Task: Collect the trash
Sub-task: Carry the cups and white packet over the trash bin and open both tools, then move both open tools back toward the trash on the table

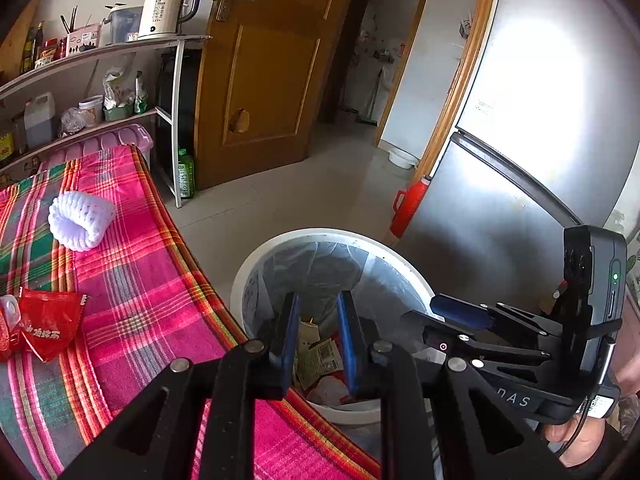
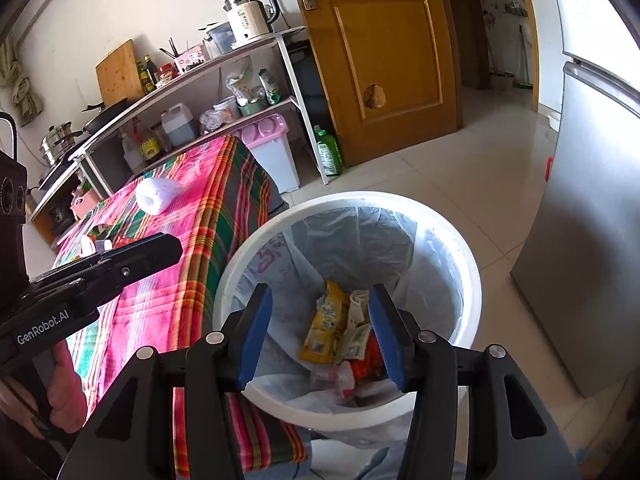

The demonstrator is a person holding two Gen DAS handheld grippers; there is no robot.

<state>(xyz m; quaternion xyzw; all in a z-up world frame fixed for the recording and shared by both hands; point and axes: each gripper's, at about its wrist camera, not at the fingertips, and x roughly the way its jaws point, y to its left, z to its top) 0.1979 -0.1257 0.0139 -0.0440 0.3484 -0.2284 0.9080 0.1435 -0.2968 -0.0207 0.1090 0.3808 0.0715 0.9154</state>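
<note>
Where the floor (image 2: 460,168) meets the tall grey fridge (image 1: 532,120), a wooden door (image 2: 384,48) stands beside an open doorway, and a shelf rack (image 2: 224,80) along the wall carries a kettle (image 1: 170,8), bottles and jars. A table under a pink plaid cloth (image 1: 152,280) fills the left of both views. Just beside its edge stands a white bin (image 2: 474,280) lined with a clear bag, its rim close against the cloth. At the bottom of the bin lie wrappers (image 2: 328,320): a yellow packet, a pale printed one, and something red and white beneath them.

Both grippers hang over the bin's mouth, pointing down into it. The right gripper (image 2: 320,336) has its blue pads set wide apart with nothing between them; only the trash far below shows through the gap. The left gripper (image 1: 318,338) has its pads a narrow gap apart, also with nothing caught between them. A hand (image 2: 60,384) shows on the left gripper's grip in the right wrist view.

On the cloth, well away from the bin, rests a white foam net sleeve (image 1: 82,220) on its side. Nearer the table's left end lies a crumpled red wrapper (image 1: 48,324), touching a clear plastic piece (image 1: 10,312) at the picture's edge.
</note>
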